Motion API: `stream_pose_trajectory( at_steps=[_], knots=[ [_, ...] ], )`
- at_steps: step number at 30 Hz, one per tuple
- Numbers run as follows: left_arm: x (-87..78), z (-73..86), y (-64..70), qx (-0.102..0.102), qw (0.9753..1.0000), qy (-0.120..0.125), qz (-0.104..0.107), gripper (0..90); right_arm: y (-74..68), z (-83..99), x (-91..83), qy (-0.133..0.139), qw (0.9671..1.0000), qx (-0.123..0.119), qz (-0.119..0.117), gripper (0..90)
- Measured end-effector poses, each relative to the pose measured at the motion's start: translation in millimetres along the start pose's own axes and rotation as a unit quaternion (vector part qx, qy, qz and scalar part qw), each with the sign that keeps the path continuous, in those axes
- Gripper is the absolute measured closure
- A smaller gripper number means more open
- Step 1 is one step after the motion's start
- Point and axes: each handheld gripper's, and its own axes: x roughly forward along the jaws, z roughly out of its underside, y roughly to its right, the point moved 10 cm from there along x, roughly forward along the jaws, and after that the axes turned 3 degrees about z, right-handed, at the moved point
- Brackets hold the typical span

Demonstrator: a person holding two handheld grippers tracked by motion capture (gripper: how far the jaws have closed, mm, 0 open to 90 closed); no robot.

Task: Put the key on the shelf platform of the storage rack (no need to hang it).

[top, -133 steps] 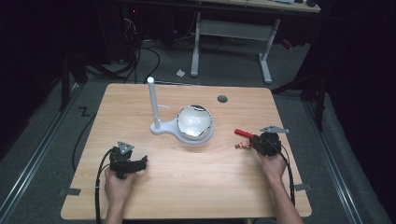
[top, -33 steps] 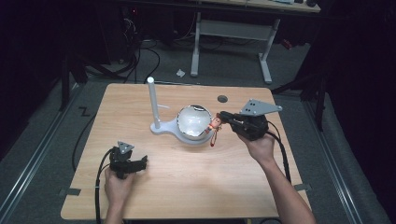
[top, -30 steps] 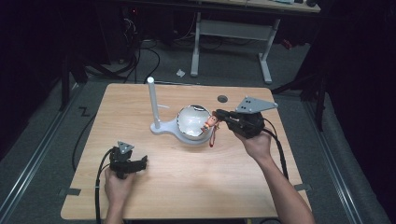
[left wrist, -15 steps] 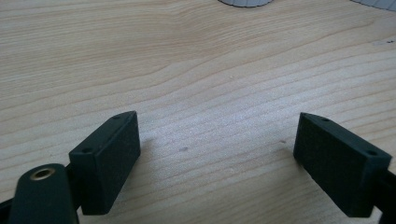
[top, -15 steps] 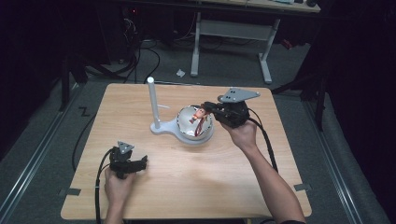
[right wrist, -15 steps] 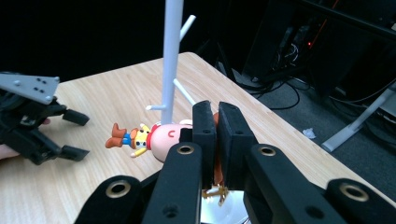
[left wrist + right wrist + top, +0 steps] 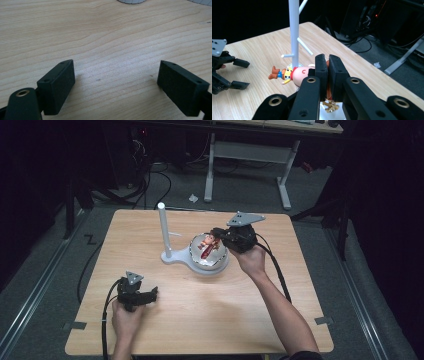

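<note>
R gripper point(image 7: 328, 75) clamping toy keychain point(image 7: 287, 73), carrying it over white stand point(image 7: 165, 232) dish. L gripper point(image 7: 120, 80) wide open, empty, resting at 7 o'clock. Next: probably hooking keychain ring onto stand peg at 10 o'clock.

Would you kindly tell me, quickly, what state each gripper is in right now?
Left gripper: open, jaws wide apart, holding nothing, low over the light wooden table.
Right gripper: shut on a small cowboy figurine keychain, above the white dish.

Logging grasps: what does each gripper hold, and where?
Right gripper pinches the small cowboy figurine keychain at its rear end; left gripper holds nothing.
</note>
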Motion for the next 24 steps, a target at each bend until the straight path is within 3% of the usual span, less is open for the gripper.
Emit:
stream_pose_trajectory(
  at_steps=[13,24],
  knots=[
    [-0.1,0.1,0.3,0.001,1.0,-0.001,0.001,15.1,-2.0,17.9,23.5,-0.021,0.9997,0.013,0.002,86.6],
    [-0.1,0.1,0.4,0.001,1.0,-0.001,0.002,15.0,8.0,44.1,38.8,-0.044,0.9985,0.026,0.019,86.5]
  ],
)
